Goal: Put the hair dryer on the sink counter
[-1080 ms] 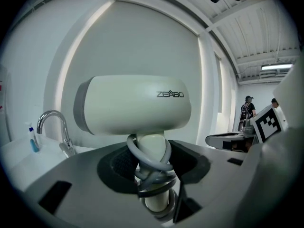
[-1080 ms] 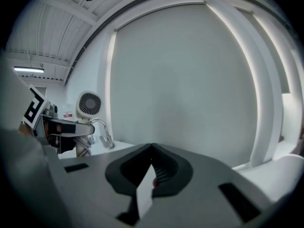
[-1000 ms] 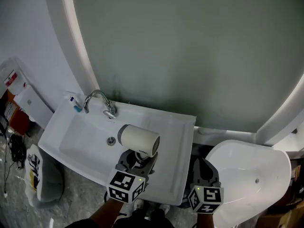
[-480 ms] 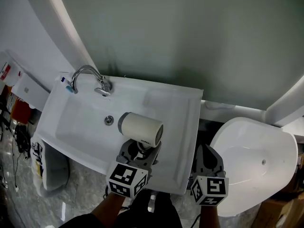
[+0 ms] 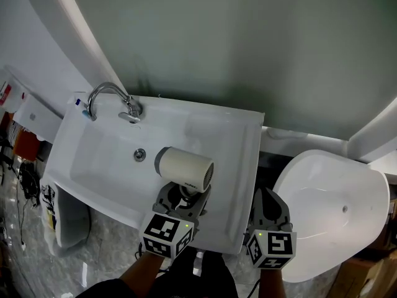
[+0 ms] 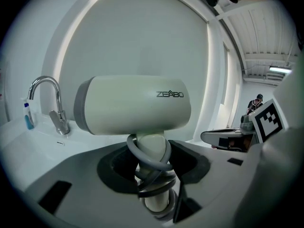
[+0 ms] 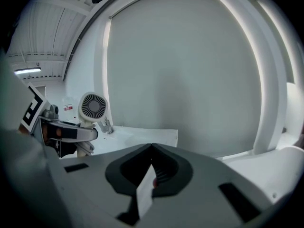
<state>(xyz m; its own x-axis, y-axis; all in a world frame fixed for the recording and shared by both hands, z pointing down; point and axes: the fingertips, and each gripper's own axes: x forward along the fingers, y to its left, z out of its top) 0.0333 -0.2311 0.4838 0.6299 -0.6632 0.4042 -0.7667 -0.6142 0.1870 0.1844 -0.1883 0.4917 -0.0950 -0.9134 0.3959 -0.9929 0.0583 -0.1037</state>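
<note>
The cream hair dryer (image 5: 183, 168) hangs over the right part of the white sink (image 5: 80, 166), its barrel lying crosswise. My left gripper (image 5: 182, 198) is shut on its handle from below. In the left gripper view the handle (image 6: 153, 151), with a grey cord wound round it, sits between the jaws under the barrel (image 6: 133, 103). The flat sink counter (image 5: 232, 148) lies just right of the dryer. My right gripper (image 5: 268, 198) is held beside the sink's right edge, shut and holding nothing. The right gripper view shows the jaws (image 7: 152, 148) closed, and the dryer's rear grille (image 7: 93, 107) at the left.
A chrome faucet (image 5: 110, 98) stands at the sink's back left, with a small blue item (image 5: 78, 102) beside it. The drain (image 5: 140, 154) is left of the dryer. A white bowl-shaped fixture (image 5: 329, 210) sits at the right. A grey-green wall rises behind the sink.
The view has swung, so the sink sits further left and turned. The dryer now hangs a little further right of the drain. Both grippers keep their grip states.
</note>
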